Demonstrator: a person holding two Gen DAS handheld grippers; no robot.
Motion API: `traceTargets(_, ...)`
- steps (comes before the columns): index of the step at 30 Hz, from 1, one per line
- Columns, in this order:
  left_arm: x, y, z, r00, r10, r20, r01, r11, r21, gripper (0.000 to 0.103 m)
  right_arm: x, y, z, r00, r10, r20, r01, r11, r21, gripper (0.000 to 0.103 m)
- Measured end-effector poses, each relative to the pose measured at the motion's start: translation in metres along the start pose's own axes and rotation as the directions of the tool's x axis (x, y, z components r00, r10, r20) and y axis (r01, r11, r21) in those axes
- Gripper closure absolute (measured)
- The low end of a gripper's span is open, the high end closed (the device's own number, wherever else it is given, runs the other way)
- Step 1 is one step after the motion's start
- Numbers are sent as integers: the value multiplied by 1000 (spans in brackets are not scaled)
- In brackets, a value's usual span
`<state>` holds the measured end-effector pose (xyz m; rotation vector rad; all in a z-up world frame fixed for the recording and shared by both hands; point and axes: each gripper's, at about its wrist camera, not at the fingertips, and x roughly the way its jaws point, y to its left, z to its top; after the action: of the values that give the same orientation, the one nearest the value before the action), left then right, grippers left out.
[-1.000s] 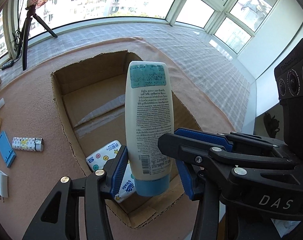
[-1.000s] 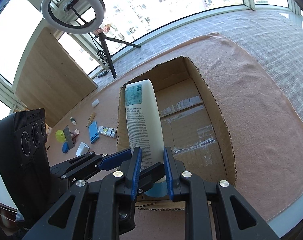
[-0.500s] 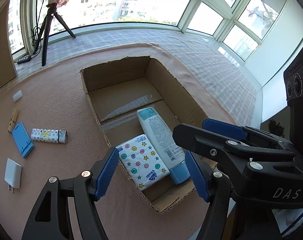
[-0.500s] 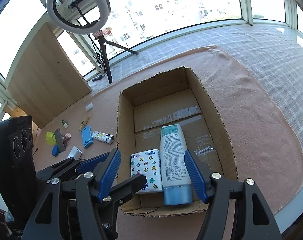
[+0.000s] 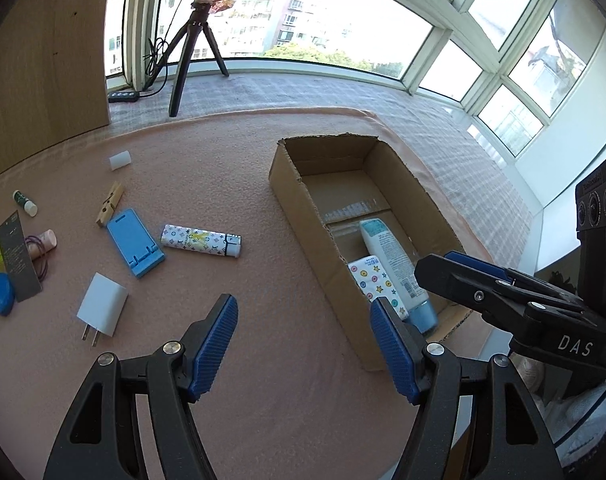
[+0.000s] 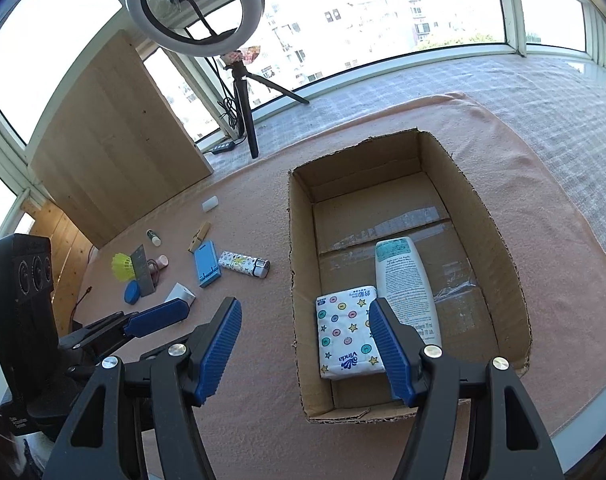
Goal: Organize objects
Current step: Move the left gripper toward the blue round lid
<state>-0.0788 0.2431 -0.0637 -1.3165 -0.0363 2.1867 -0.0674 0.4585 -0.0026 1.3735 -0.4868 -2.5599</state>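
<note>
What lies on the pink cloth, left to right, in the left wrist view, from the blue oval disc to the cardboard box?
Blue oval disc → white wall charger → blue phone stand → patterned white lighter → open cardboard box, holding a star-print tissue pack and a white lotion bottle.

Each tool has black plastic arms with triangular cut-outs, silver round screws at the joints and ribbed blue pads on its fingers. The left tool [image 5: 303, 344] matches the right tool [image 6: 305, 346]. White letters "DAS" mark the right tool's side.
</note>
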Motion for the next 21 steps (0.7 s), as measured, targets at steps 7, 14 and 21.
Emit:
traceTargets(7,-35,73,-30,997,73,10,-71,992,-104,31,11,32,-6,1000,22,-10,-22,998,-53,40)
traceTargets(14,-59,149,-59,989,149,-6,-146,961,-236,31,26,60,-5,997,75,-32,-77,994,-75,41)
traceTargets(21,-80,198,-77,979,203,1,-193,932,-308,31,58,81,4,987,118,-107,-127,988,-84,41)
